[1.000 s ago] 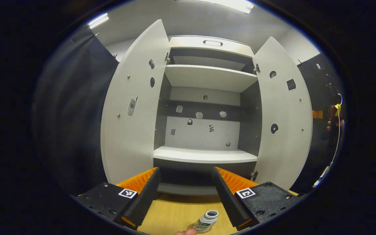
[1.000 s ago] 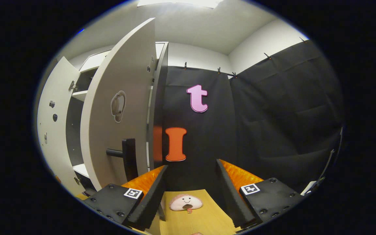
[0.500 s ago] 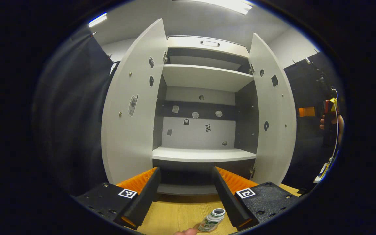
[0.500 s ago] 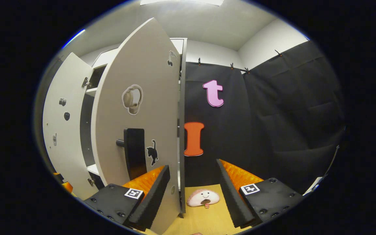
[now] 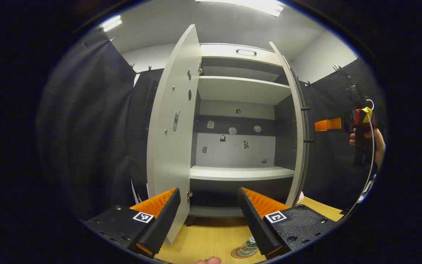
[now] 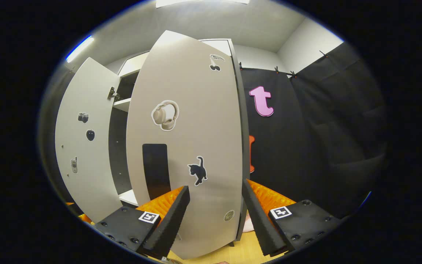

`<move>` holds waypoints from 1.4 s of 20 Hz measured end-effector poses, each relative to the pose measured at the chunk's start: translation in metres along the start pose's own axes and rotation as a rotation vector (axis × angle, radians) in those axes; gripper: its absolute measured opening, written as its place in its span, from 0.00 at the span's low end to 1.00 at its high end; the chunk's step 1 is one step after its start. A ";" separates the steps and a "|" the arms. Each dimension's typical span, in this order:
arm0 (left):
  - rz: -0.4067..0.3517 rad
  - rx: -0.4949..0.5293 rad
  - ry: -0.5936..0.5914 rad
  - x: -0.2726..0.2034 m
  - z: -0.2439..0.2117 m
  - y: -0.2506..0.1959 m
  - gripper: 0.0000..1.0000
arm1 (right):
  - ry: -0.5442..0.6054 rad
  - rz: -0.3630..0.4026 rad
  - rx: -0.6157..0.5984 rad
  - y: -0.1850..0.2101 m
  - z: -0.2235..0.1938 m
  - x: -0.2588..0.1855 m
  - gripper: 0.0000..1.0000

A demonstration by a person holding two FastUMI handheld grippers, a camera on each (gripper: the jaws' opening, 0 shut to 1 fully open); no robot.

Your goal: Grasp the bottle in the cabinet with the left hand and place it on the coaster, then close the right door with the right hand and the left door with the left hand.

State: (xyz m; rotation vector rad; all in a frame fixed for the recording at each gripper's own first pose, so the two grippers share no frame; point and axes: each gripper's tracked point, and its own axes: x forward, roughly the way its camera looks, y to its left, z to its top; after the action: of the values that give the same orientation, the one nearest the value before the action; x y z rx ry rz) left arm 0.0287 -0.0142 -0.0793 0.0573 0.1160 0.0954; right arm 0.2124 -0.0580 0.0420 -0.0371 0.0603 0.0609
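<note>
Left gripper (image 5: 208, 211): fingers spread apart, nothing between them, held back over the wooden tabletop (image 5: 203, 238). Just beneath its right finger the bottle (image 5: 248, 248) stands on the coaster (image 5: 237, 253), partly hidden by that finger, so the placing step reads as done. Right gripper (image 6: 214, 209): fingers likewise apart and empty, now close in front of the right door (image 6: 189, 146), whose outer face with its dark handle (image 6: 156, 170) fills the space ahead of the fingers; whether a finger touches the panel cannot be told. Change over the last second: the right door has swung from wide open to edge-on in the left gripper view (image 5: 295, 128), roughly halfway to shut. The left door (image 5: 172, 124) also sits narrower in that view than a second ago, though the camera itself has shifted. Farther back, the cabinet shelf (image 5: 240, 172) is bare. Judgement: right door closing in progress, not yet latched; left door is next for the left gripper.
</note>
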 end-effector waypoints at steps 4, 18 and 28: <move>0.024 0.002 0.006 -0.003 -0.001 0.009 0.95 | 0.004 0.044 -0.005 0.015 -0.003 -0.009 0.87; 0.113 0.001 0.010 -0.006 -0.004 0.044 0.95 | 0.054 0.129 0.016 0.051 -0.020 0.030 0.95; 0.320 -0.013 -0.034 -0.023 0.021 0.129 0.95 | 0.066 0.119 0.025 0.061 -0.023 0.049 0.95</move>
State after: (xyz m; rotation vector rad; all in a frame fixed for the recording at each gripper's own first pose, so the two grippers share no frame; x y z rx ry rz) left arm -0.0039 0.1108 -0.0478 0.0640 0.0714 0.4146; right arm 0.2565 0.0048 0.0137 -0.0104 0.1298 0.1782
